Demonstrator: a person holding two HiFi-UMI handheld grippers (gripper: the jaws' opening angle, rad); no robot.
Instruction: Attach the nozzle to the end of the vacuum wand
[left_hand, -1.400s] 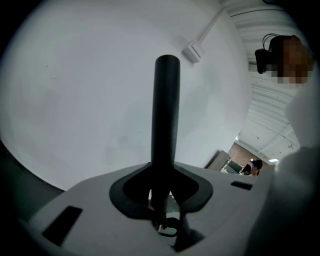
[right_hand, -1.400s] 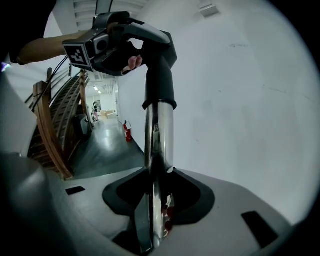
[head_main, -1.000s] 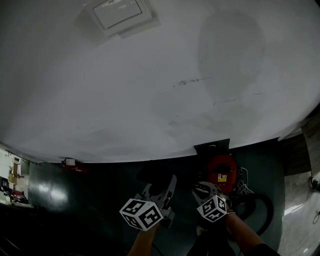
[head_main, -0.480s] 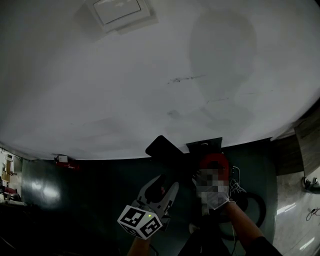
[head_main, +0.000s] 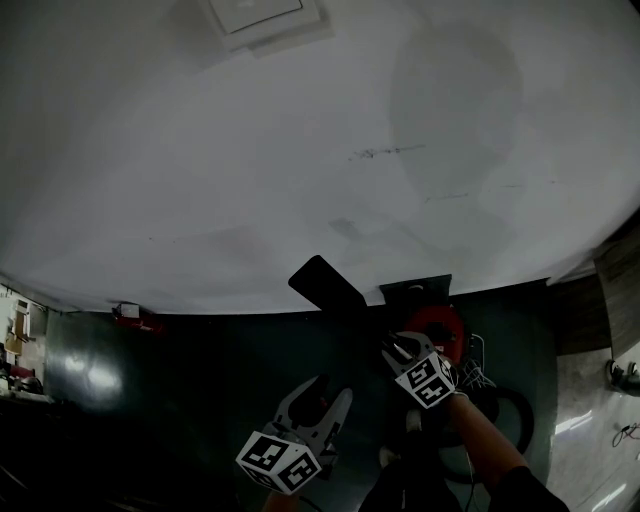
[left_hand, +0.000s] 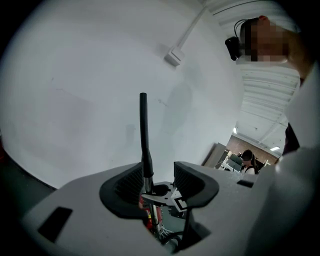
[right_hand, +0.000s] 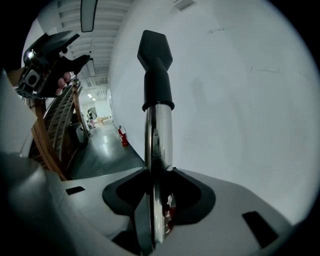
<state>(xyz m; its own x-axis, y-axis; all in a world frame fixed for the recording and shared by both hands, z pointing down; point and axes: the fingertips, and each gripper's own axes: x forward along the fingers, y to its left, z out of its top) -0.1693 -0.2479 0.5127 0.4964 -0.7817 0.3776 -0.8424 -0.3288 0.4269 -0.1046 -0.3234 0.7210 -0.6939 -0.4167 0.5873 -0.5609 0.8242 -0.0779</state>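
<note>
The black nozzle (head_main: 324, 285) sits on the end of the chrome wand (right_hand: 158, 145) and stands out against the white wall. In the right gripper view the nozzle (right_hand: 156, 65) tops the tube. My right gripper (right_hand: 157, 186) is shut on the wand; in the head view my right gripper (head_main: 397, 350) is just below the nozzle. My left gripper (head_main: 324, 392) hangs lower left, apart from the wand, with open jaws that hold nothing. From the left gripper (left_hand: 156, 172) view the nozzle and wand (left_hand: 144, 135) rise beyond its jaws.
The red vacuum body (head_main: 442, 325) stands by the wall on the dark floor, with a black hose (head_main: 517, 420) looped to its right. A white wall plate (head_main: 262, 12) is high up. A small red object (head_main: 131, 316) lies at the wall's foot, left.
My left gripper has opened, let go and drawn back toward the lower left. The nozzle now shows on the wand's end, which my right gripper still holds.
</note>
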